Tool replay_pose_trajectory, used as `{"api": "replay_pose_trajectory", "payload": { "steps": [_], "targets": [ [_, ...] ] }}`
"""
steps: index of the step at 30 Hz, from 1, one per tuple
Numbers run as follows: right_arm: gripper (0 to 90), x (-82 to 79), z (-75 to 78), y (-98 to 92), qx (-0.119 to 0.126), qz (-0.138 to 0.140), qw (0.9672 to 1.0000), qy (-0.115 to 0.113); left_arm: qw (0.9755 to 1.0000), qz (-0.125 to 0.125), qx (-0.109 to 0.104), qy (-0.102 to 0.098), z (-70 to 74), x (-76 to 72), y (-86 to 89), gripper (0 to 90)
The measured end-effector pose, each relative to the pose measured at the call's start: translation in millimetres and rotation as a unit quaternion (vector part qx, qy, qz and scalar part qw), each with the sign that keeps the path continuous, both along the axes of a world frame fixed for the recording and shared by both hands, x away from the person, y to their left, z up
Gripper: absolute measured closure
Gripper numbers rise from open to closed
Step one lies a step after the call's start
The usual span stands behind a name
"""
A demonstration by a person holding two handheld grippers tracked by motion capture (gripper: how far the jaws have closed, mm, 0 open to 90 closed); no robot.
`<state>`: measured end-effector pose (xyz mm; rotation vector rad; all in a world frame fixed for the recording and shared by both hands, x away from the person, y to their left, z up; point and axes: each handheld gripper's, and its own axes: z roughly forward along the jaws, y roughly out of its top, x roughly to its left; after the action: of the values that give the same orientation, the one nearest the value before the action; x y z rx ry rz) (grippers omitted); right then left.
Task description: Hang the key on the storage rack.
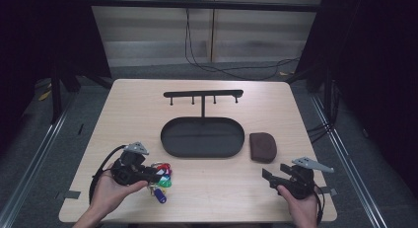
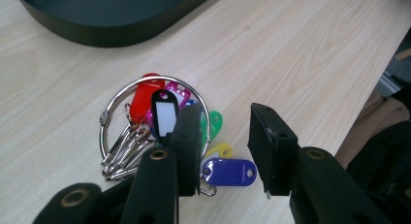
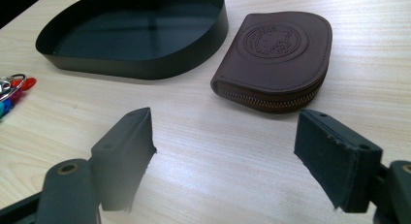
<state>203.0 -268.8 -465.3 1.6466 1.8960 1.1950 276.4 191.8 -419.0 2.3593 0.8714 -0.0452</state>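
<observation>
Round embossed stamp on brown pouch, lettering too small to read. Black tray bare inside. Left gripper over key ring at table's near-left, jaws parted, gripping nothing. Right gripper agape, near pouch.

High view dim, dark edges; close views brighter, soft overhead light, near tool jaws blurred

Overhead plus two close claw-mounted views
</observation>
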Motion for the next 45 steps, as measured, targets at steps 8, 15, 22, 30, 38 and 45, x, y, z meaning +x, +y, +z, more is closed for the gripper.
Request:
{"api": "replay_pose_trajectory", "payload": {
  "steps": [8,15,22,30,38,45],
  "targets": [
    [21.5,-0.5,0.1,-0.6,-0.002,-0.002,1.0000,0.001,0.9989,-0.023,0.028,0.030,-2.3,5.6,-15.0,72.4],
    [21.5,-0.7,-0.1,0.1,-0.002,0.000,1.0000,0.003,0.9971,-0.039,0.042,0.051,-7.6,8.8,-23.4,81.0],
    [21.5,0.1,-0.4,0.4,-0.005,0.000,1.0000,0.004,0.9945,-0.039,0.070,0.068,-19.4,17.5,-29.7,81.2],
    [21.5,0.4,-0.6,0.2,-0.003,-0.001,1.0000,0.004,0.9919,-0.039,0.091,0.080,-28.9,23.6,-32.7,81.7],
    [21.4,0.5,-0.3,0.4,-0.001,-0.001,1.0000,0.001,0.9878,-0.042,0.120,0.090,-37.8,29.0,-38.9,79.4],
    [21.4,1.0,-0.3,1.1,0.000,0.000,1.0000,0.002,0.9842,-0.052,0.137,0.099,-40.1,29.5,-45.1,78.9]
  ]
}}
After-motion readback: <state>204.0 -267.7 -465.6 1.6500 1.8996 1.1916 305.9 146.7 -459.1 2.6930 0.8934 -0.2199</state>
